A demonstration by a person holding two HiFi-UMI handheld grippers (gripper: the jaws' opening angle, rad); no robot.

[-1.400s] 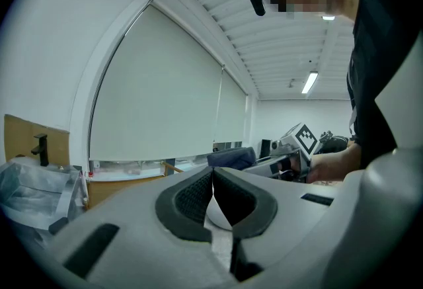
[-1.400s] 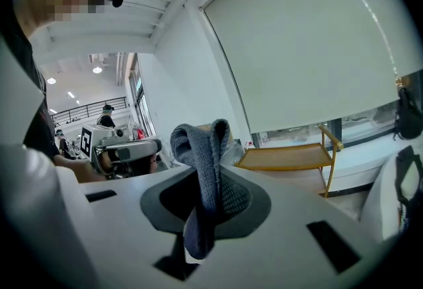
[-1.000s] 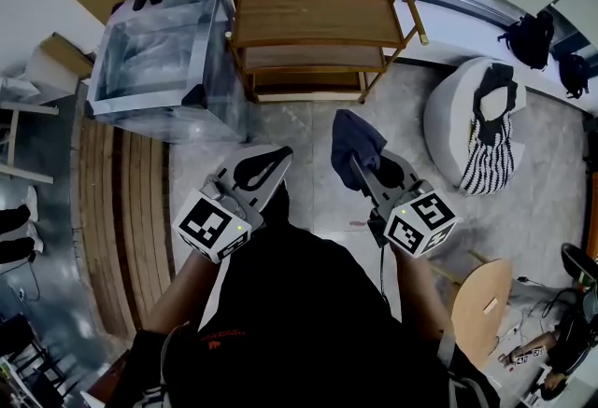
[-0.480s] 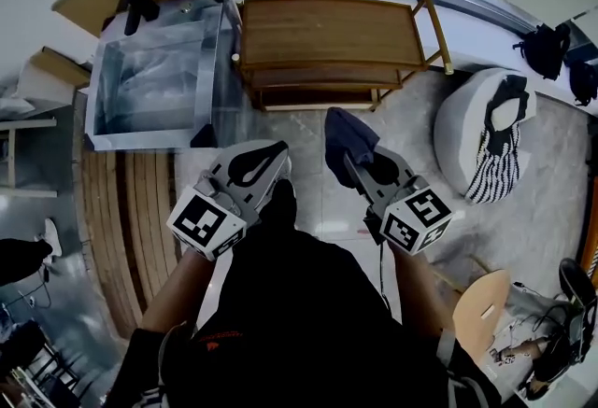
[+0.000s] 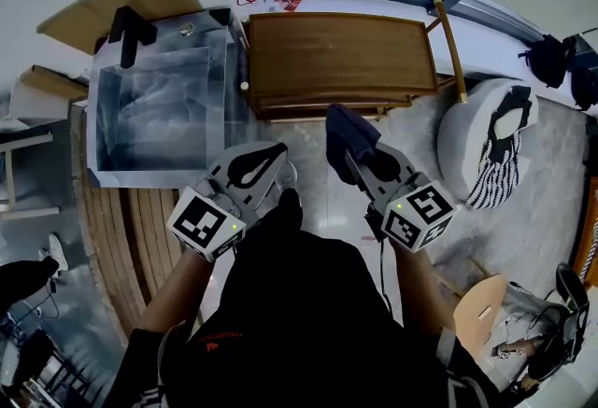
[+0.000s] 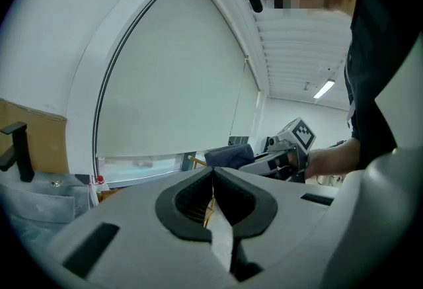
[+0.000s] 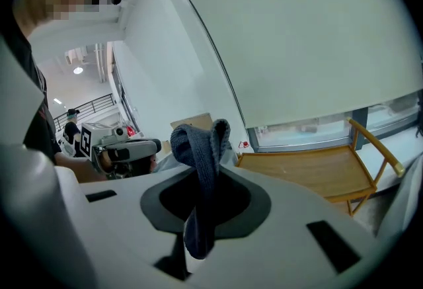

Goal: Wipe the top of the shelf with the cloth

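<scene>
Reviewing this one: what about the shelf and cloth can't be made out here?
Lower tiers of the shelf: head view, covered by its top.
Most of the shelf: left gripper view, behind the left gripper.
Full extent of the cloth: bunched in the right gripper, every view.
Dirt on the shelf top: too small anywhere.

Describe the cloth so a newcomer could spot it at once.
Find the wooden shelf at the top of the head view. Just below it, the right gripper is shut on the cloth. It is the only dark blue bunched fabric; the left gripper holds nothing.
</scene>
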